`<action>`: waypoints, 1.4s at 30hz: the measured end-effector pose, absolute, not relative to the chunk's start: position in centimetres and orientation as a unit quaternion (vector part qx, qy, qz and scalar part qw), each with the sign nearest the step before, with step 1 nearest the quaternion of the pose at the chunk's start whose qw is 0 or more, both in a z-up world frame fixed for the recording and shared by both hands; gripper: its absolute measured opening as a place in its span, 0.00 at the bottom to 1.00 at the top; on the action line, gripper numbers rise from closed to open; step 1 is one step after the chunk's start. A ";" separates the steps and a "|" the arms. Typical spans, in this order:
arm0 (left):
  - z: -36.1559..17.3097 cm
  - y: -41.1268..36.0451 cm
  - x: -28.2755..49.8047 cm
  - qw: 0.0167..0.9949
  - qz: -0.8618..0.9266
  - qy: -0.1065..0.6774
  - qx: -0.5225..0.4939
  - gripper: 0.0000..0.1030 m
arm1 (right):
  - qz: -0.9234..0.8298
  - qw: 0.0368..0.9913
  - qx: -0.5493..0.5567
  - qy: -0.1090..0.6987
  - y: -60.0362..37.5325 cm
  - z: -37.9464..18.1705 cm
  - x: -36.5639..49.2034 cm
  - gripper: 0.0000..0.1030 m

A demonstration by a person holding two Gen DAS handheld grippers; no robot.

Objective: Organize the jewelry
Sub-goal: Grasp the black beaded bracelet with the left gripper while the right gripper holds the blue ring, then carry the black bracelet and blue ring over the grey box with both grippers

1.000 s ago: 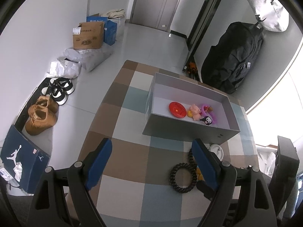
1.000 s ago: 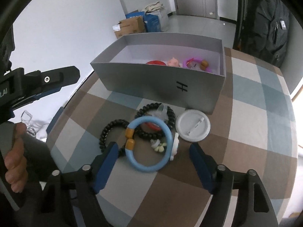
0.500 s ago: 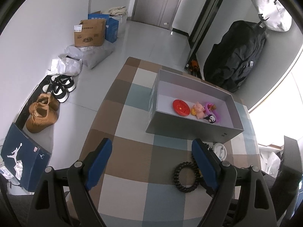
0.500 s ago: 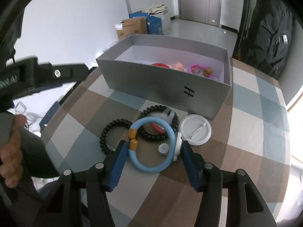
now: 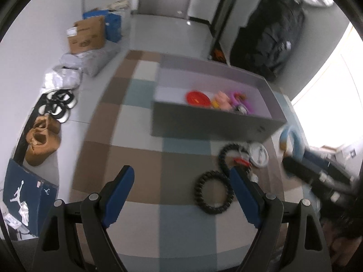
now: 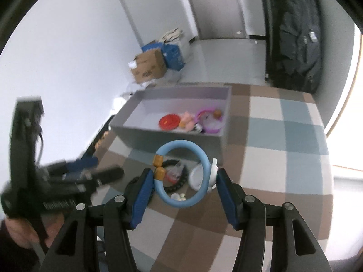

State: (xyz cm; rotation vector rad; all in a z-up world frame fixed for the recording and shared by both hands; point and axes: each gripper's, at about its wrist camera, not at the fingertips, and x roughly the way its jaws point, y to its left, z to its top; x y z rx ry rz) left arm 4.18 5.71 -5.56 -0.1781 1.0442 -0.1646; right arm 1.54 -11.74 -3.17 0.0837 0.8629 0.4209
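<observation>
My right gripper [image 6: 184,174] is shut on a light blue bracelet [image 6: 205,158] with amber beads and a white charm, and holds it upright above the checked table. In the left wrist view that bracelet [image 5: 295,140] hangs at the right, in front of the grey box [image 5: 204,124]. The box holds a red disc [image 5: 197,97], a pink pig figure [image 5: 221,100] and a purple bracelet [image 5: 240,102]. My left gripper [image 5: 180,171] is open over the cloth. A black coil bracelet [image 5: 213,196] lies by its right finger, with a black bead bracelet [image 5: 223,156] and a white round badge [image 5: 258,155] beyond.
The checked cloth [image 5: 140,158] ends at the table's left edge. On the floor below lie shoes [image 5: 40,140], a cardboard box [image 5: 87,35] and a large black bag [image 5: 270,40]. A person's hand [image 6: 20,233] holds the left gripper's handle.
The right gripper closed on the blue bracelet and lifted it off the table, tilting it upright. The left gripper shifted a little, and the pile now lies nearer its right finger.
</observation>
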 end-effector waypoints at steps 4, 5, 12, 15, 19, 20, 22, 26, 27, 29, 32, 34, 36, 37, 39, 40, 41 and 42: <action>-6.1 4.6 4.1 0.853 -0.094 0.510 -0.069 0.81 | 0.194 0.892 0.059 0.403 -13.1 -2.1 1.2 0.54; -6.1 4.5 4.1 0.852 -0.095 0.511 -0.064 0.81 | 0.193 0.893 0.062 0.402 -13.2 -1.9 1.2 0.54; -7.0 2.7 4.1 0.845 -0.104 0.524 -0.017 0.80 | 0.189 0.895 0.075 0.396 -14.5 -1.4 0.9 0.54; -7.0 2.1 4.0 0.846 -0.105 0.523 0.001 0.80 | 0.190 0.896 0.079 0.394 -14.8 -1.3 0.8 0.54; -7.5 1.6 3.9 0.842 -0.101 0.529 0.024 0.80 | 0.190 0.897 0.082 0.392 -15.1 -1.1 0.8 0.54; -7.6 1.4 3.8 0.842 -0.100 0.529 0.028 0.80 | 0.190 0.897 0.084 0.391 -15.1 -1.1 0.8 0.54; -7.6 1.3 3.6 0.843 -0.100 0.528 0.036 0.78 | 0.190 0.897 0.085 0.391 -15.2 -1.0 0.8 0.54; -7.3 1.4 3.5 0.843 -0.102 0.526 0.039 0.71 | 0.191 0.896 0.086 0.391 -15.2 -1.0 0.8 0.54; -7.3 1.3 3.5 0.844 -0.102 0.526 0.040 0.68 | 0.191 0.897 0.085 0.391 -15.2 -1.0 0.8 0.54; -7.3 1.3 3.5 0.844 -0.101 0.524 0.043 0.64 | 0.190 0.896 0.086 0.391 -15.2 -1.0 0.8 0.54; -7.2 1.0 3.6 0.845 -0.102 0.523 0.048 0.52 | 0.190 0.897 0.086 0.390 -15.2 -1.0 0.8 0.54; -7.1 1.0 3.6 0.845 -0.104 0.522 0.046 0.43 | 0.190 0.896 0.087 0.392 -15.2 -1.0 0.8 0.54; -7.0 1.0 3.6 0.844 -0.105 0.524 0.045 0.41 | 0.190 0.896 0.086 0.392 -15.1 -1.1 0.8 0.54; -7.0 1.1 3.7 0.844 -0.105 0.524 0.044 0.40 | 0.190 0.896 0.086 0.393 -15.1 -1.1 0.7 0.54; -7.0 1.2 3.8 0.843 -0.107 0.526 0.037 0.38 | 0.190 0.896 0.086 0.393 -15.1 -1.1 0.7 0.54; -7.0 1.3 3.8 0.842 -0.108 0.527 0.032 0.36 | 0.190 0.896 0.086 0.393 -15.0 -1.1 0.7 0.54; -6.9 1.5 3.9 0.841 -0.110 0.529 0.025 0.36 | 0.190 0.896 0.086 0.393 -15.0 -1.1 0.7 0.54; -6.9 1.6 4.0 0.840 -0.111 0.530 0.019 0.35 | 0.190 0.896 0.086 0.393 -15.0 -1.1 0.7 0.54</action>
